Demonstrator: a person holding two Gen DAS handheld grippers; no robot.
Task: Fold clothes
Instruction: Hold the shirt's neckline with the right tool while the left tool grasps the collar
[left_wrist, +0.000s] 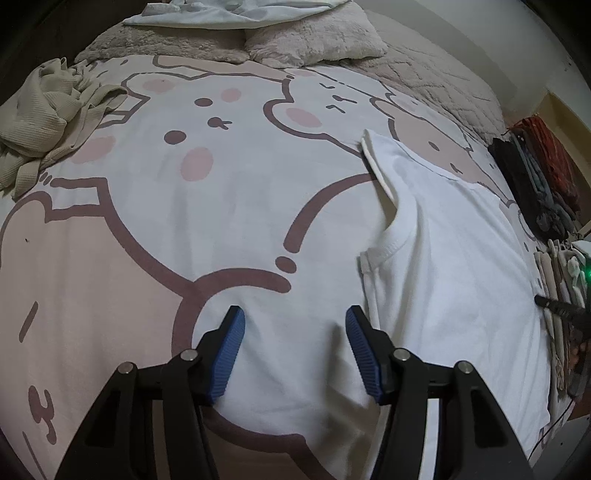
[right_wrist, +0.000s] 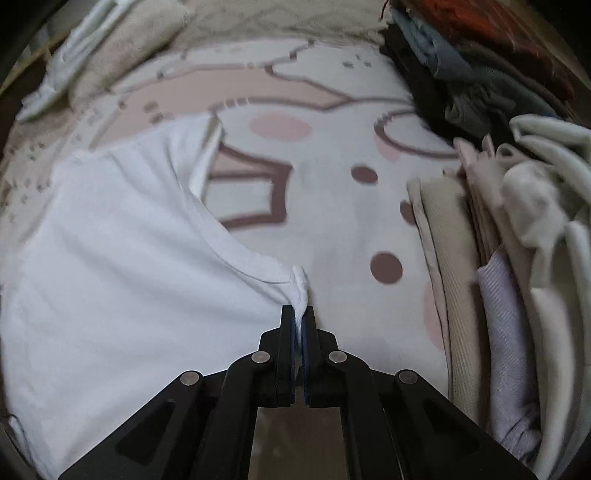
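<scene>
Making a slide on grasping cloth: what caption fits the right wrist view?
Right claw shut on the edge of a white T-shirt on the cartoon-print bedspread, folded clothes stacked alongside.

right gripper (right_wrist: 298, 321): jaws closed tight on a bunched corner of the white T-shirt (right_wrist: 122, 240).
shirt position: spread flat on the bed cover (right_wrist: 325, 206), left of the gripper.
bed cover: white and pink, brown cartoon outlines and dots.
folded clothes (right_wrist: 517, 258): beige, lilac and pale items stacked at right.
dark clothes (right_wrist: 476, 70): black, grey and red, upper right.
</scene>
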